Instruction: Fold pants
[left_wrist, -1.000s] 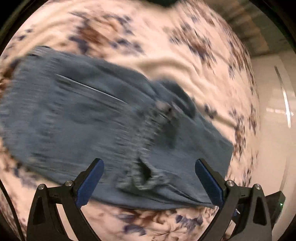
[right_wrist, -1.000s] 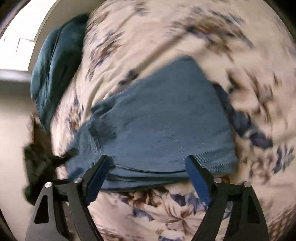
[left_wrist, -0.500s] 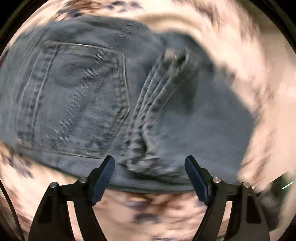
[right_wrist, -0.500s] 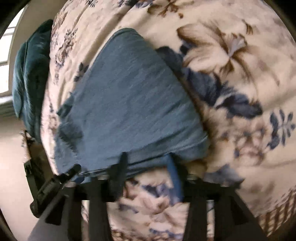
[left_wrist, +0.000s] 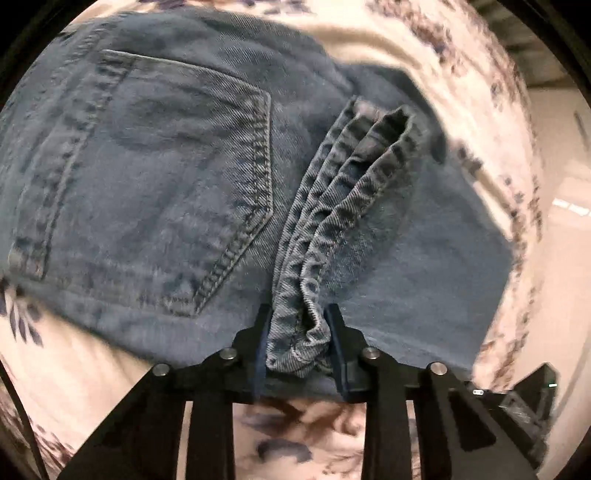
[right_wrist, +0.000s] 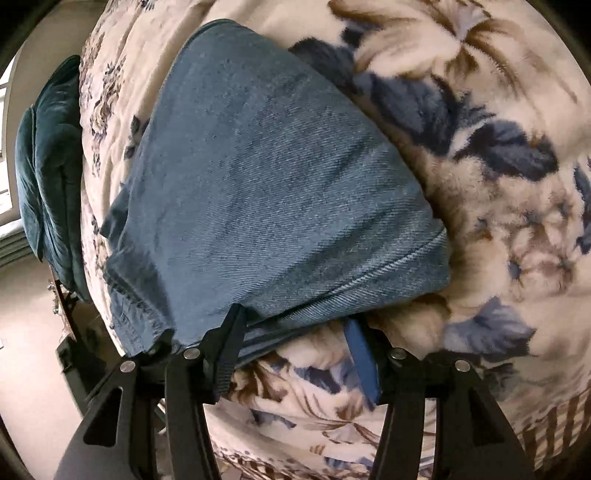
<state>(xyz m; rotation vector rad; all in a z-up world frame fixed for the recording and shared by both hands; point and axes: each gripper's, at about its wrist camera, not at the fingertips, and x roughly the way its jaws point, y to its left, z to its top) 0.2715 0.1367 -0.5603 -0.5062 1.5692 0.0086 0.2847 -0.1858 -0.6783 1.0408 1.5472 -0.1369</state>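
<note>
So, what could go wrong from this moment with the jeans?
The left gripper pinches only a bunched stack of hems, so some layers may slip out when lifted. The right gripper straddles the folded jeans edge pressed into the floral blanket, so it might catch blanket too.
</note>
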